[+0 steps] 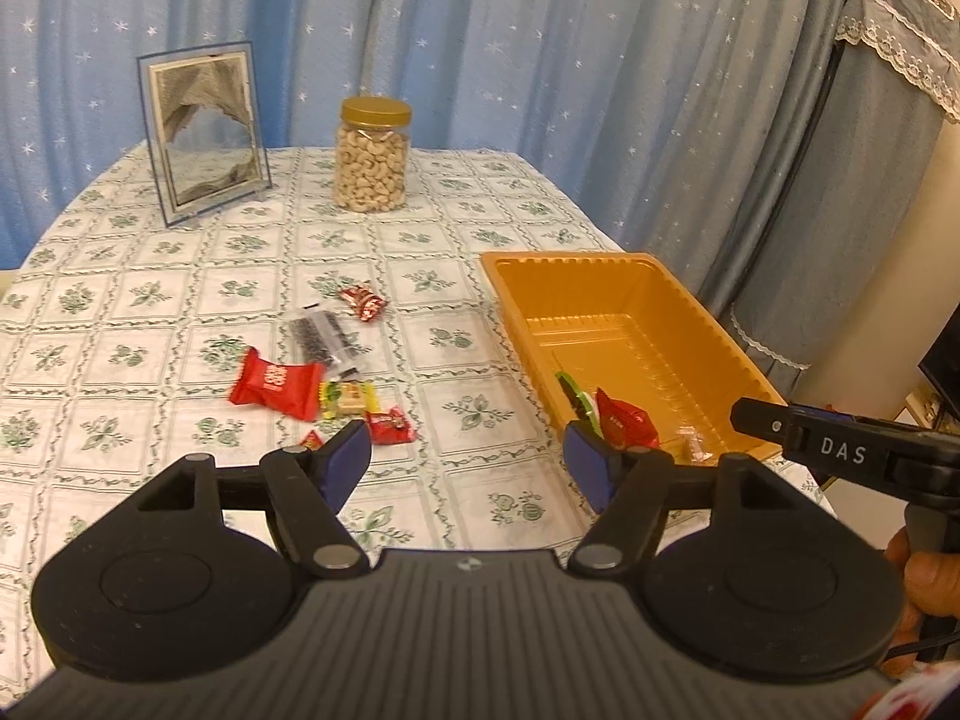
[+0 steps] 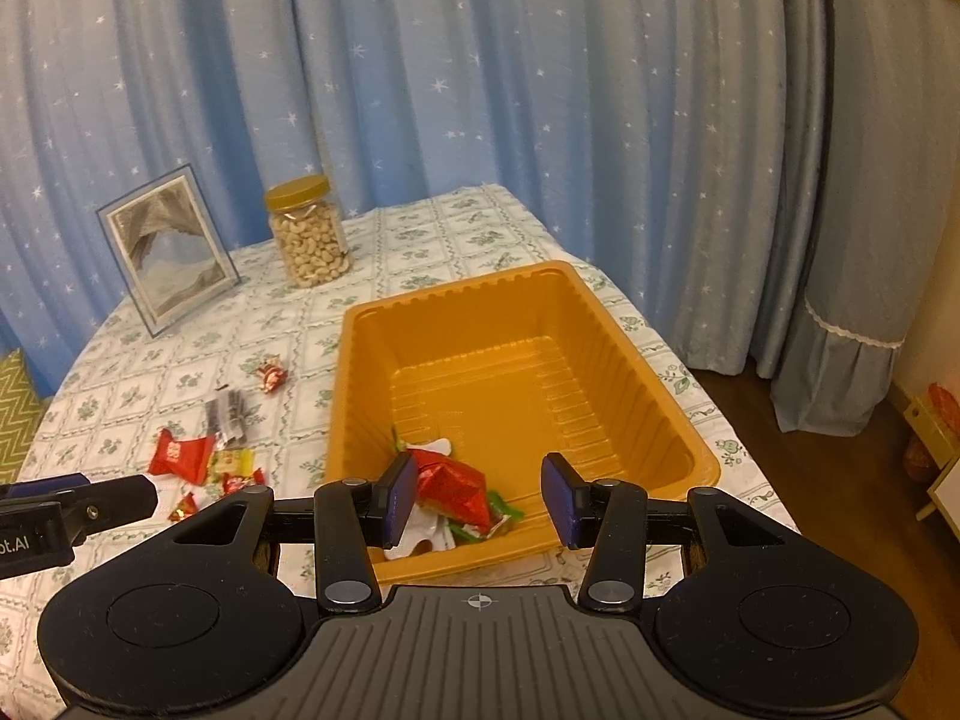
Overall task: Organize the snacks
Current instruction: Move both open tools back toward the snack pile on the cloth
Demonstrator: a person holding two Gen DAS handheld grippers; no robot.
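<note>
Snacks (image 1: 312, 384) lie scattered on the counter (image 1: 180, 276), left of the orange tray (image 2: 600, 312). Several wrapped pieces (image 2: 450, 486) rest in the tray's near corner. Left gripper (image 1: 468, 468) hovers above the counter, jaws apart, holding nothing. Right gripper (image 2: 480, 498) hovers above the tray's near end, jaws apart, holding nothing.

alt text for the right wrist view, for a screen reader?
The open right gripper hovers empty over the near end of an orange tray holding a few wrapped snacks. More loose snacks lie on the floral tablecloth to the left, with a cashew jar and picture frame behind.
</note>
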